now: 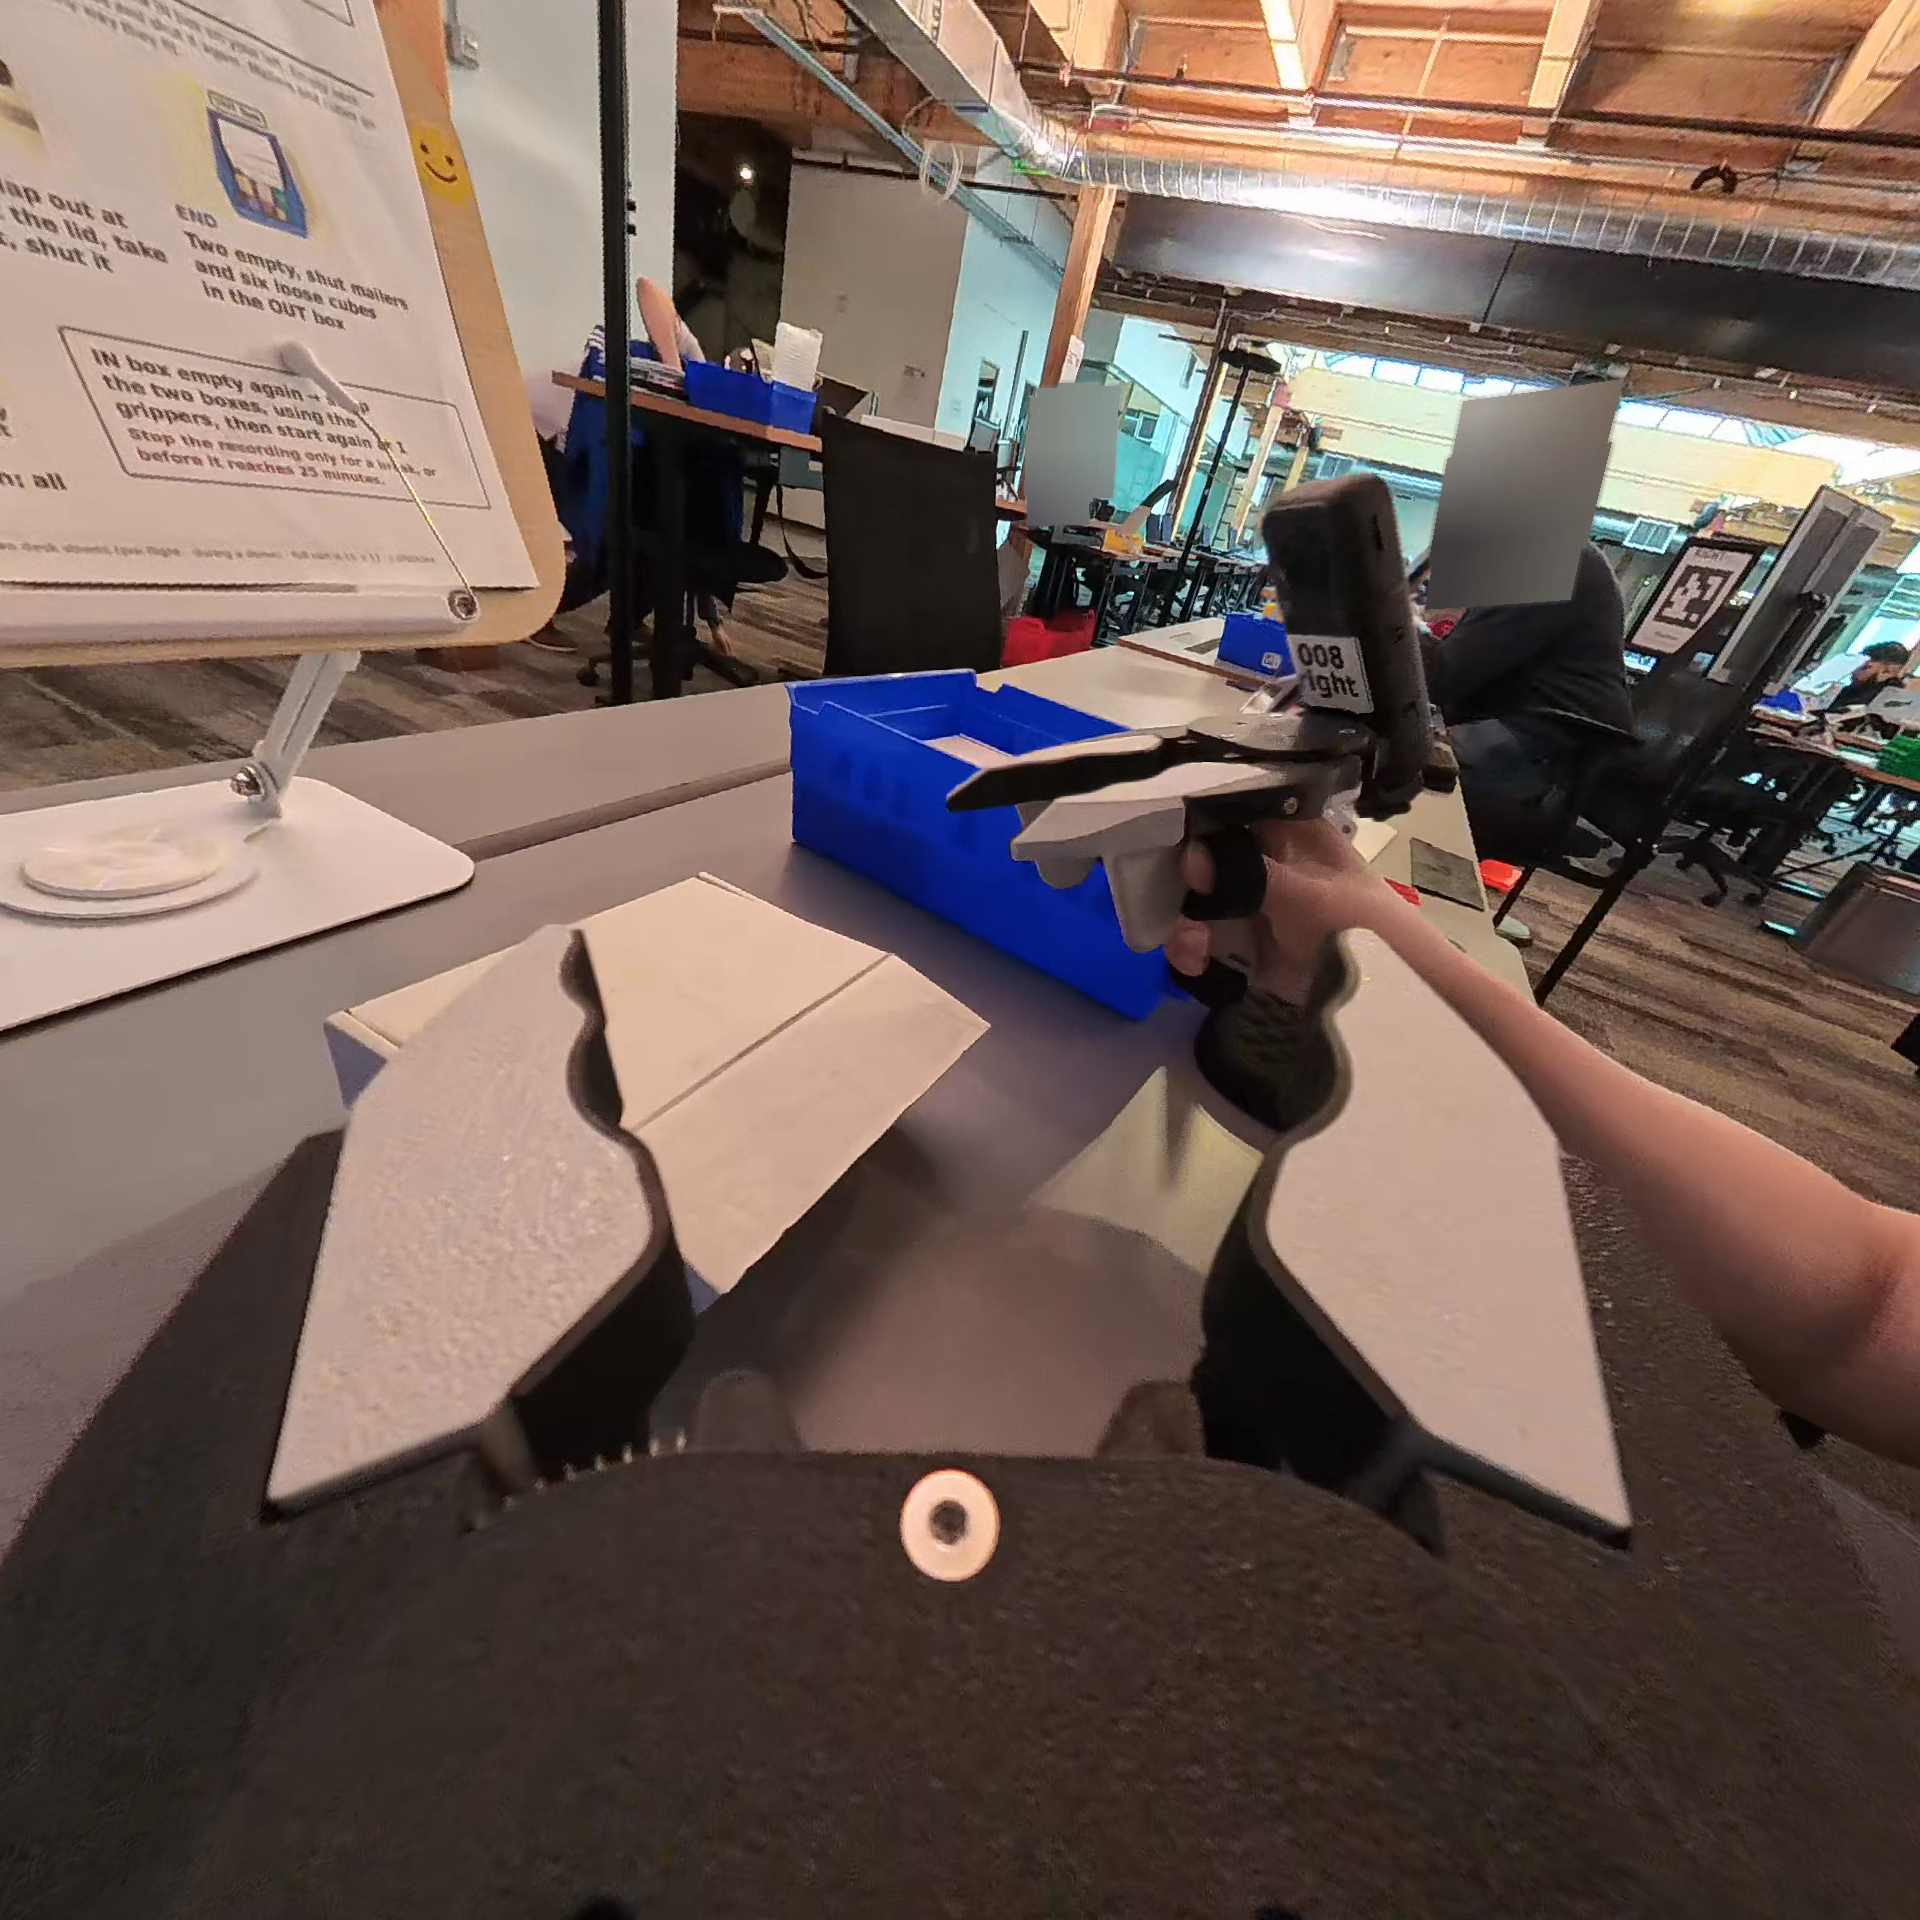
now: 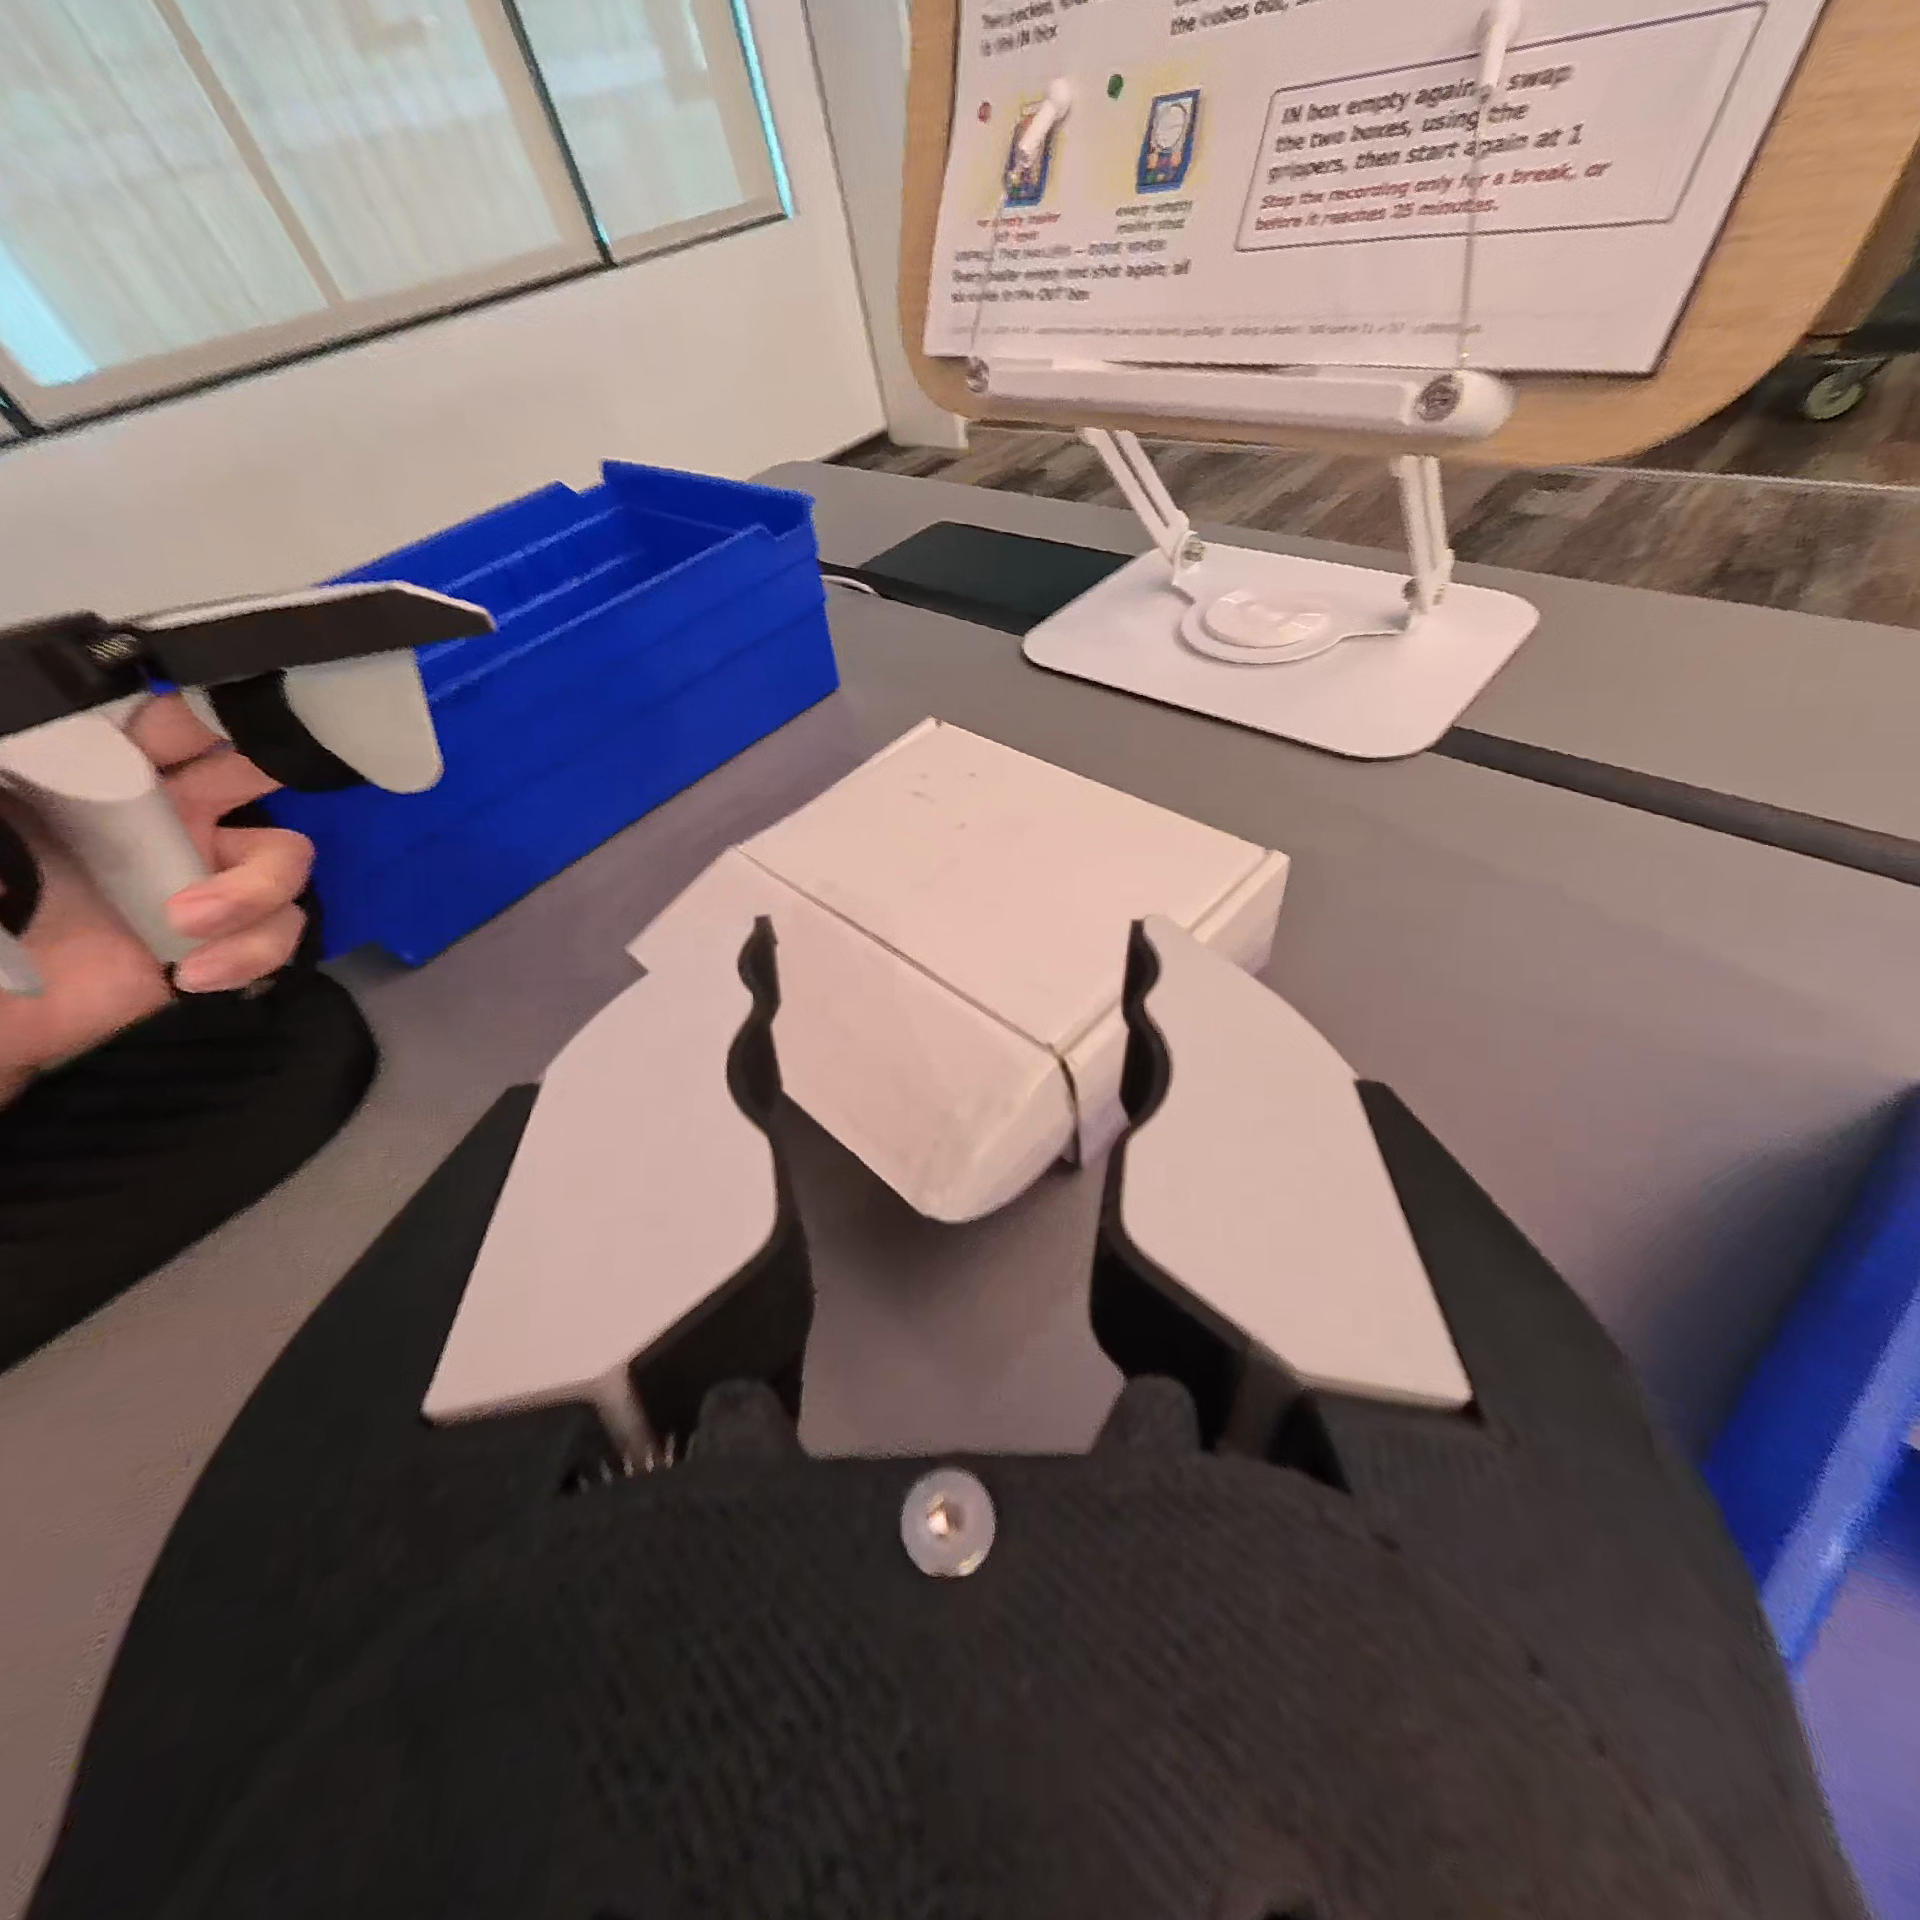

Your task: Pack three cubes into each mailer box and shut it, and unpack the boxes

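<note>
Left gripper [image 1: 956, 997]: your fingers are spread wide with nothing between them. The left finger [image 1: 468, 1195] overlaps the near corner of the mailer box in its own view; whether it touches the cardboard cannot be told.

Right gripper [image 2: 951, 971]: your fingers stand apart, released, on either side of the near end of the mailer box. You are not pinching the box, and gaps show between each fingertip and the cardboard. In the left wrist view this gripper [image 1: 997, 821] hangs above the table in front of the blue bin on the right, held in your hand [image 1: 1247, 914].

Mailer box [image 2: 997, 914]: white cardboard, lid down, lying flat on the grey table [image 2: 1558, 1039], its near end between your right fingers. In the left wrist view it [image 1: 727, 1018] sits just ahead of your left fingers.

Cubes: none can be seen in either view.

Blue bin, left [image 2: 623, 686]: stands on the table beyond your left hand [image 2: 208, 873], near the box. Its inside shows only blue walls.

Blue bin, right [image 1: 935, 852]: stands just past the box. Something pale lies inside; what it is cannot be told.

Instruction sheet [image 2: 1351, 187]: propped on a white stand [image 2: 1288, 644] at the far table edge, well beyond the box.
</note>
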The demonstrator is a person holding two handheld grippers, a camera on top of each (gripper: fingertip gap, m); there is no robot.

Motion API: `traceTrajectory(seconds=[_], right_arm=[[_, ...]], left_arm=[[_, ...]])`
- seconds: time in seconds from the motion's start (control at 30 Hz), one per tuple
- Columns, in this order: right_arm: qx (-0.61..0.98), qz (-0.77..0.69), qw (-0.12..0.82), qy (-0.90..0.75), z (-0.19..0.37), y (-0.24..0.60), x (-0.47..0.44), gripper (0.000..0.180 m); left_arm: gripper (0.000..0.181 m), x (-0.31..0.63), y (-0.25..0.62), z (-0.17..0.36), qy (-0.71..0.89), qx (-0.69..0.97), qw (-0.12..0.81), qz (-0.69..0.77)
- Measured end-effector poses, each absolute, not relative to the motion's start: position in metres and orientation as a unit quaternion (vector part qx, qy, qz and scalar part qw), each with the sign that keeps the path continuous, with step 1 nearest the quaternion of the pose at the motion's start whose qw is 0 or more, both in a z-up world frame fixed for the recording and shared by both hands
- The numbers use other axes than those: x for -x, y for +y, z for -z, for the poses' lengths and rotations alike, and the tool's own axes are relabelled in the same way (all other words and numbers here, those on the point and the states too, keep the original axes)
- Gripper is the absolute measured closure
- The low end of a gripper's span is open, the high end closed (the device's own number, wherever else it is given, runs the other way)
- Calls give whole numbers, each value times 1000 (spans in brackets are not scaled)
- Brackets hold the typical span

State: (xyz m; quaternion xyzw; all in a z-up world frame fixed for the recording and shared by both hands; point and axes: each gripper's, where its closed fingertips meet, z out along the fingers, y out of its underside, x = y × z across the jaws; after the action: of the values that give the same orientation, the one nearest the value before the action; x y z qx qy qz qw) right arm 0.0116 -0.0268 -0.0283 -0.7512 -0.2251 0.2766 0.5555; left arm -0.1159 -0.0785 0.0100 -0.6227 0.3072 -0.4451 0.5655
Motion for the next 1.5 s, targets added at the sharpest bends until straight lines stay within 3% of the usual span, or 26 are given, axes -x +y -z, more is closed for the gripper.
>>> traceTrajectory(seconds=[0.03, 0.23, 0.3, 0.4, 0.43, 0.57, 0.77, 1.03, 1.5], right_arm=[[759, -258, 555, -223, 33, -26, -16, 115], [778, -212, 543, -233, 43, -25, -20, 115], [782, -206, 537, -240, 47, -25, -17, 115], [789, -186, 532, -244, 52, -23, -19, 114], [791, -189, 529, -242, 53, -24, -18, 114], [798, -280, 494, -203, 56, -29, -9, 114], [786, -405, 451, -123, 51, -34, -9, 120], [816, -387, 412, -121, 66, -32, -12, 123], [807, -478, 334, -96, 75, -35, -1, 120]], left_arm=[[53, 115, -78, -8, 305, 629, 564, 440], [66, 116, -66, 5, 271, 672, 559, 403], [61, 113, -71, 8, 291, 672, 548, 403], [112, 124, -60, 14, 290, 687, 571, 343], [117, 125, -58, 14, 299, 684, 581, 325], [103, 119, -47, 30, 322, 708, 559, 287], [115, 109, -30, 63, 305, 772, 451, 330], [111, 117, -20, 77, 284, 789, 430, 334], [110, 106, -25, 92, 293, 795, 392, 357]])
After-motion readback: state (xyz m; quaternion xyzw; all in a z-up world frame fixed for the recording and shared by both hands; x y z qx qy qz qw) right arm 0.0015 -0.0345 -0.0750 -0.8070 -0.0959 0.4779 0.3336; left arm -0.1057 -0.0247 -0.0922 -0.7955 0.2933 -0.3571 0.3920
